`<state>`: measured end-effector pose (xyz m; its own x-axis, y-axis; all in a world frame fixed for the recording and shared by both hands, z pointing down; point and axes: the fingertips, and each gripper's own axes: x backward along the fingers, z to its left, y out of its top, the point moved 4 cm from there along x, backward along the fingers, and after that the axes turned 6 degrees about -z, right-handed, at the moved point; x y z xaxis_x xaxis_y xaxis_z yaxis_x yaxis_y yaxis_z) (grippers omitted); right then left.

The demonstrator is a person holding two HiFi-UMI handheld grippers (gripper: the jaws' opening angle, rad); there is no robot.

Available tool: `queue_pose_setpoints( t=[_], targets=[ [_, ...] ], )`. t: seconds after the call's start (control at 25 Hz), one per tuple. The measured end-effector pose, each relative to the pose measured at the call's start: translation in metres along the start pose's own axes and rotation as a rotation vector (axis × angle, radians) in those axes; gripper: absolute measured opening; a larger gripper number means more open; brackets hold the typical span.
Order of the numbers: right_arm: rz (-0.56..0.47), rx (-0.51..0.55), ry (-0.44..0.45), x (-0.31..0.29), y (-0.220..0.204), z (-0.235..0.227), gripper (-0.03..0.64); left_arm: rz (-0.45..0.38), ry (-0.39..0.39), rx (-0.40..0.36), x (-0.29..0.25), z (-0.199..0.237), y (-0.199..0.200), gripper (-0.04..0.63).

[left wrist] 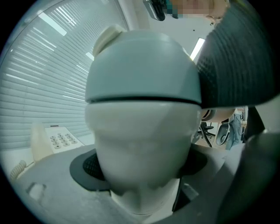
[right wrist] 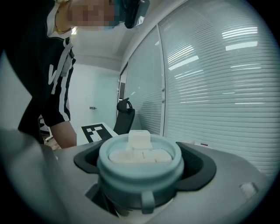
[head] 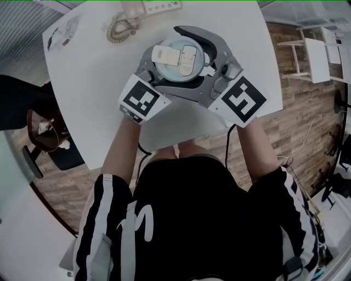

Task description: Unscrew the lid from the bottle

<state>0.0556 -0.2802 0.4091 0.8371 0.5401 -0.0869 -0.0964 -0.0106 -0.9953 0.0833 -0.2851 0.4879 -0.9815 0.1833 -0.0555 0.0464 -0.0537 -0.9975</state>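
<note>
Bottle (left wrist: pixel 140 148) was held upright over the middle of the white table (head: pixel 93 82), and both grippers were locked onto it. The left gripper (left wrist: pixel 140 175) was closed on the white body: in the left gripper view its jaws were seen pressed against the bottle from either side, dark pads flush to the wall, just below the lid. The right gripper (right wrist: pixel 142 173) was closed on the pale blue lid (head: pixel 178 59), a jaw on each side of the rim, the lid filling the gap between them. From the head view the two marker cubes were seen side by side at the bottle's near edge, with one dark jaw curved round the lid's far side. The lid was seated on the bottle, a thin dark seam marking the join. A white tab (head: pixel 174 55) was laid flat across the lid's top. Whether the bottle's base touched the table could not be told. At the far edge a phone (head: pixel 153 6) was set, its coiled cord (head: pixel 118 30) lying far and left of the lid.
</note>
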Motion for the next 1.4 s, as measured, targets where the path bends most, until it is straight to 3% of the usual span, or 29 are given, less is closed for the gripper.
queue_pose_setpoints(
  t=[0.4,0.64,0.88,1.16,1.28,1.4],
  targets=[
    [-0.041,0.040,-0.010,0.012,0.074,0.037,0.479,-0.037,0.009,-0.091,0.032,-0.030,0.073,0.445],
    [-0.118,0.055,0.007,0.013,0.113,0.067,0.479,-0.013,0.022,-0.140,0.059,-0.049,0.106,0.445],
    [-0.150,0.038,0.032,0.016,0.143,0.082,0.479,-0.018,0.046,-0.127,0.076,-0.061,0.134,0.445],
    [-0.154,-0.056,0.074,0.027,0.155,0.086,0.479,0.013,0.005,-0.032,0.084,-0.079,0.148,0.445],
    [-0.160,-0.056,0.163,0.028,0.164,0.093,0.479,-0.012,-0.089,-0.007,0.088,-0.088,0.156,0.445],
    [-0.178,-0.058,0.368,0.033,0.172,0.105,0.479,-0.033,-0.191,0.015,0.093,-0.101,0.165,0.445]
  ],
)
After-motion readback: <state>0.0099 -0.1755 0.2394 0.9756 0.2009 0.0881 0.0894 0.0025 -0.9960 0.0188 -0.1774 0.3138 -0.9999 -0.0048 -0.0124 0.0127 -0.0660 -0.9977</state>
